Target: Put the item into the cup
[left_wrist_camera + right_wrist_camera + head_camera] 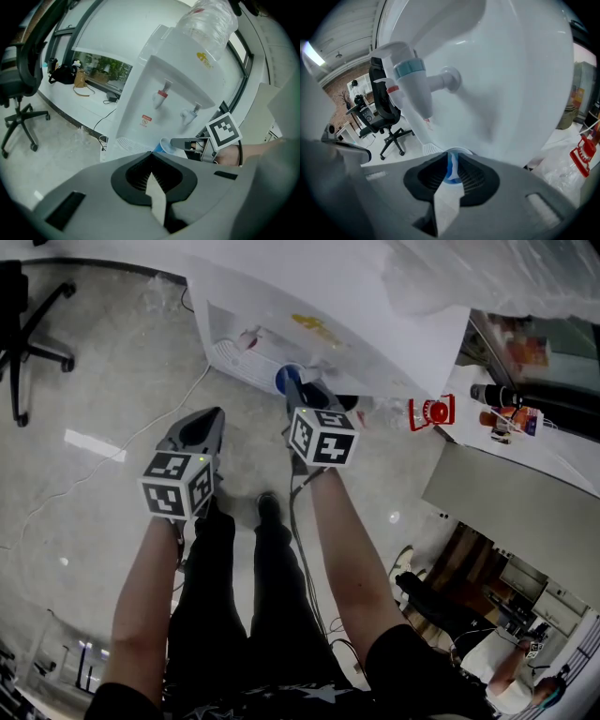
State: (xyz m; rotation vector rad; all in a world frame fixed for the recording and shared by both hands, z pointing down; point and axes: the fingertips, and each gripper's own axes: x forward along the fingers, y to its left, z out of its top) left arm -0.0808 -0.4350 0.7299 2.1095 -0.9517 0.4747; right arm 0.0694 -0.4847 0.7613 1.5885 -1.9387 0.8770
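Note:
A white water dispenser [319, 320] stands in front of me, with a red tap [161, 94] and a blue-capped tap [414, 89]. My right gripper [293, 382] is shut on the wall of a blue paper cup [286, 379] and holds it over the drip tray [234, 357]. In the right gripper view the cup [451, 172] sits pinched between the jaws of the right gripper [451, 161], just below and in front of the blue-capped tap. My left gripper [214, 416] hangs back to the left, shut with nothing in it. From the left gripper [151, 157] I see the cup [166, 145].
A black office chair [19, 324] stands at the far left on the shiny floor. A white cable [141, 432] runs across the floor. A red item [433, 412] and bottles lie on a counter [525, 451] at the right. A large water bottle [208, 21] tops the dispenser.

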